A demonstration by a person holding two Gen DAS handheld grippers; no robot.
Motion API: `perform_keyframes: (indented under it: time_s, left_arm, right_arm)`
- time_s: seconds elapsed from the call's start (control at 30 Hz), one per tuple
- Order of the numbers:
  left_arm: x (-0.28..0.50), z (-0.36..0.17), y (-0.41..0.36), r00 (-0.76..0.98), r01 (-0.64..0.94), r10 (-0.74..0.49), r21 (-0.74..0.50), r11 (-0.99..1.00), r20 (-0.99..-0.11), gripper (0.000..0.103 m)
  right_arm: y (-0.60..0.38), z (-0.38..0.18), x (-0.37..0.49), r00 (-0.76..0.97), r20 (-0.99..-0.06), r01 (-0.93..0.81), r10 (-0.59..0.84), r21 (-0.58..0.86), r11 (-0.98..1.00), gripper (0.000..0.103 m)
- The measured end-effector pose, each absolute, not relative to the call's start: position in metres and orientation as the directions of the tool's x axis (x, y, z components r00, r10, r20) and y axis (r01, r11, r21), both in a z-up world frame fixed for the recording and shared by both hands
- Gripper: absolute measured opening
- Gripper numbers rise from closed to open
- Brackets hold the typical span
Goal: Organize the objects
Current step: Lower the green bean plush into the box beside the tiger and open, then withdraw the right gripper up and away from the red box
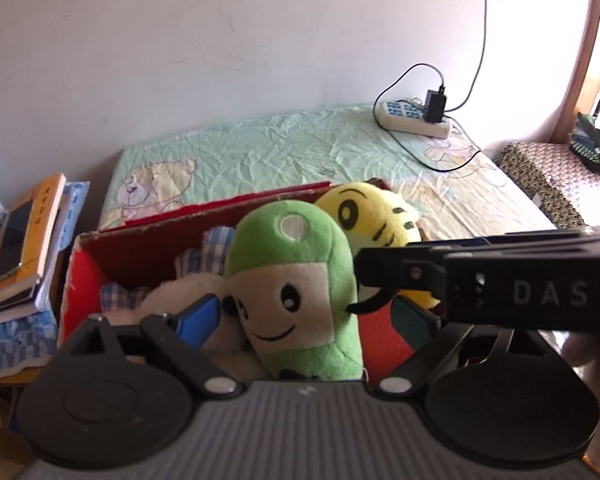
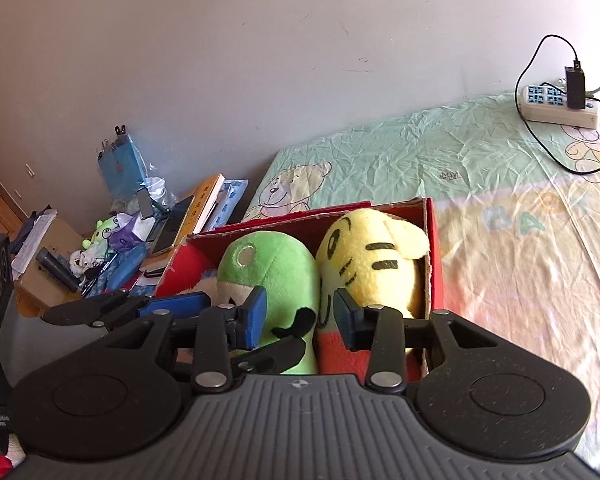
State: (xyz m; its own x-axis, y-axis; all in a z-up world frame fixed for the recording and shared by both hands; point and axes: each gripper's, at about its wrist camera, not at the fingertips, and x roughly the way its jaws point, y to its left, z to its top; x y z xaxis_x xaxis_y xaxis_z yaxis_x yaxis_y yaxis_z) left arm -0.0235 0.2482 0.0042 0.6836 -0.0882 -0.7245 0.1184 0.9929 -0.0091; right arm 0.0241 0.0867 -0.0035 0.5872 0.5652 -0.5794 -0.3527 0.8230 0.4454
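Right wrist view: right gripper (image 2: 300,316) fingers part-spread, touching nothing; left gripper (image 1: 304,316) fingers wide around green plush (image 1: 296,292), which could topple from the red box (image 1: 140,248).

We see a fuzzy cloth green plush (image 1: 296,280) and yellow plush (image 2: 372,256) in a rough-edged red cardboard box (image 2: 430,240), on a creased cotton-like bed sheet (image 2: 500,208); matt black plastic grippers.

Daylight glares from the right, washing out that edge; fisheye bends borders, corners go dark
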Motion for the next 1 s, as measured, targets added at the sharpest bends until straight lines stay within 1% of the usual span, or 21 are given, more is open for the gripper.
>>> perform_keyframes:
  time_s: [0.07,0.17,0.3,0.43,0.53,0.6,0.67,0.73,0.83,0.9,1.0]
  left_arm:
    - [-0.026,0.006,0.244,0.687,0.099,-0.063,0.007,0.995,-0.724,0.092]
    - [-0.028,0.009,0.237,0.691,0.060,-0.012,0.042,0.997,-0.723,0.094]
    - [-0.029,0.014,0.225,0.684,0.019,0.029,0.057,0.998,-0.729,0.094]
    - [-0.035,0.021,0.202,0.689,-0.002,0.058,0.078,0.997,-0.723,0.094]
    - [-0.036,0.022,0.181,0.688,-0.020,0.085,0.097,0.995,-0.721,0.094]
    - [-0.035,0.021,0.166,0.673,-0.022,0.076,0.083,0.996,-0.736,0.094]
    - [-0.036,0.018,0.151,0.662,-0.023,0.073,0.078,0.997,-0.746,0.094]
    - [-0.036,0.015,0.134,0.654,-0.025,0.083,0.088,0.996,-0.752,0.095]
    - [-0.036,0.007,0.109,0.636,-0.015,0.076,0.087,0.996,-0.768,0.095]
    - [-0.037,0.002,0.093,0.622,-0.009,0.066,0.077,0.997,-0.780,0.095]
    - [-0.039,-0.008,0.070,0.605,0.004,0.044,0.058,0.998,-0.795,0.095]
  right_arm:
    - [0.084,-0.003,0.022,0.599,-0.576,-0.346,0.556,0.439,0.829,0.046]
    - [0.079,0.000,0.020,0.612,-0.571,-0.346,0.547,0.430,0.834,0.049]
    - [0.067,0.002,0.016,0.625,-0.570,-0.346,0.533,0.410,0.844,0.050]
    - [0.044,0.005,0.008,0.657,-0.578,-0.316,0.484,0.371,0.873,0.058]
    - [0.025,0.007,0.002,0.678,-0.588,-0.294,0.440,0.332,0.896,0.058]
    - [0.011,0.007,-0.003,0.691,-0.593,-0.280,0.414,0.309,0.909,0.059]
    - [-0.006,0.005,-0.009,0.705,-0.595,-0.248,0.386,0.303,0.920,0.065]
    - [-0.022,0.004,-0.013,0.717,-0.606,-0.210,0.346,0.285,0.935,0.067]
    - [-0.043,0.001,-0.020,0.731,-0.622,-0.158,0.280,0.245,0.957,0.071]
    - [-0.055,-0.002,-0.026,0.730,-0.644,-0.122,0.228,0.205,0.971,0.071]
    - [-0.072,-0.007,-0.034,0.732,-0.662,-0.081,0.160,0.148,0.986,0.077]
